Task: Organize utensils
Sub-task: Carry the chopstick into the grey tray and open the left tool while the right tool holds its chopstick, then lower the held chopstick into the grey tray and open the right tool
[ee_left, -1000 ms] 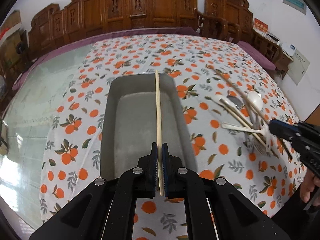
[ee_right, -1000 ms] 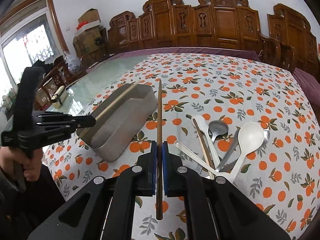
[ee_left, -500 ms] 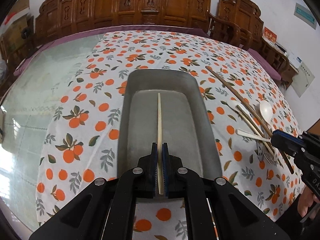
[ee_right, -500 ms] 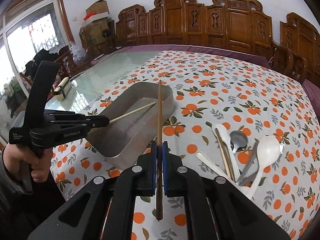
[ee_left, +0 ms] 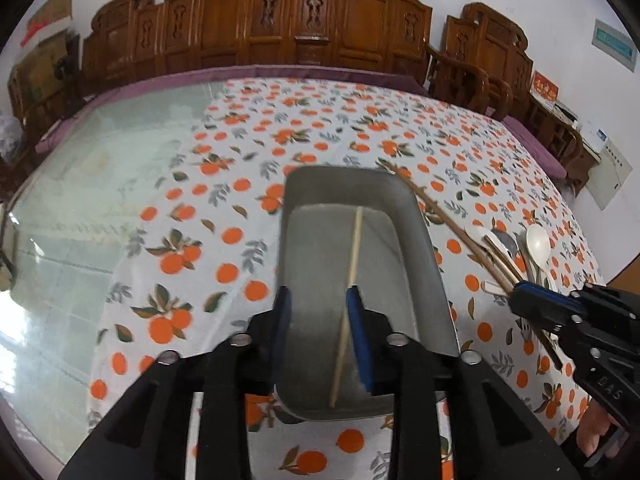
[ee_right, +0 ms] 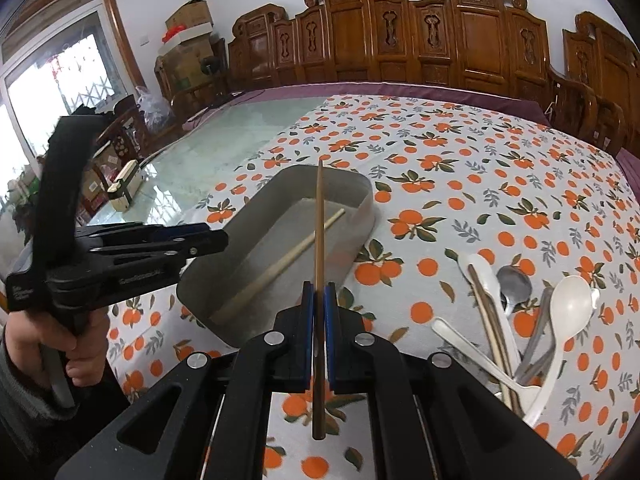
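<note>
Black tongs (ee_right: 319, 312), blue pads (ee_left: 357, 330), grey sleeve (ee_right: 18, 388)

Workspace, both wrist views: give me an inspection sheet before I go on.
Surface: glass-topped table, partly under an orange-print tablecloth.
Job's things: pale wooden chopstick in the grey metal tray; dark brown chopstick in the right gripper; white plastic spoons, metal spoon and chopsticks piled on the cloth.
Clutter: nothing seen.
Grippers: left gripper opening, pale chopstick between its jaws; right shut.
Cables: nothing seen.
Surroundings: carved wooden chairs, cardboard boxes, window.
</note>
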Available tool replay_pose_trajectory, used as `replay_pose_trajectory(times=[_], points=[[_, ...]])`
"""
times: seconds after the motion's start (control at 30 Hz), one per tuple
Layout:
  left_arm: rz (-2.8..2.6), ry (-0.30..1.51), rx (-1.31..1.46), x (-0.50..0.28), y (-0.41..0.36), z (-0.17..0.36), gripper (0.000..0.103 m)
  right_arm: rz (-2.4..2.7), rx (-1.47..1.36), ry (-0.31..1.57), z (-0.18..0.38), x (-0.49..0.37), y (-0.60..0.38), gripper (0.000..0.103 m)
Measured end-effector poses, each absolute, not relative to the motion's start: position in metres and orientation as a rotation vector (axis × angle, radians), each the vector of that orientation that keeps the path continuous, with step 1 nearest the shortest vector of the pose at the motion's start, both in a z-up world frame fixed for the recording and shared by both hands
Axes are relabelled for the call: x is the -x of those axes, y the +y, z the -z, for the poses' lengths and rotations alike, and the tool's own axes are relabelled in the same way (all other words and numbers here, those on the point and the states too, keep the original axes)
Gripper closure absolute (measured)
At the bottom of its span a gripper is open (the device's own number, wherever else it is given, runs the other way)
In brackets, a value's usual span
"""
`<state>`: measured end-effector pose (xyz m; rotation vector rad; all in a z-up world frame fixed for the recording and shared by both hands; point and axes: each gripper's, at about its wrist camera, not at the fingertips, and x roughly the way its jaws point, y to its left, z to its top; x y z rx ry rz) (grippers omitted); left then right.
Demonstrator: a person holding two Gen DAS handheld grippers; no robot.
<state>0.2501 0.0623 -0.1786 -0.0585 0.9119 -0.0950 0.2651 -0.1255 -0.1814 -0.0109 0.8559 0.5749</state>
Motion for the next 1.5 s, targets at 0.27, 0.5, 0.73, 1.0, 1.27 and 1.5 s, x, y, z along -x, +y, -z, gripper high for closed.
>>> replay_pose_trajectory(times=[0.27,0.5,0.73,1.0,1.27,1.5], points=[[0.011,0.864,0.068,-0.243,0.092,0.166,0.032,-0.561,-0.062,0.899,0.192,-0.286,-0.102,0.097],[-0.049,0.846,0.051,-0.238,0.108,0.165,0.017,-0.554,-0.098,0.936,0.203,-0.305,-0.082,0.097],[-0.079,0.830,0.054,-0.235,0.118,0.162,0.012,-0.551,-0.101,0.971,0.216,-0.313,-0.067,0.097],[-0.076,0.834,0.061,-0.235,0.119,0.162,0.012,-0.566,-0.089,0.991,0.225,-0.306,-0.061,0.097],[-0.060,0.830,0.062,-0.235,0.113,0.161,0.012,-0.614,-0.104,0.927,0.207,-0.302,-0.072,0.095],[-0.005,0.802,0.056,-0.228,0.088,0.154,0.012,-0.556,-0.028,0.830,0.175,-0.281,-0.137,0.093]])
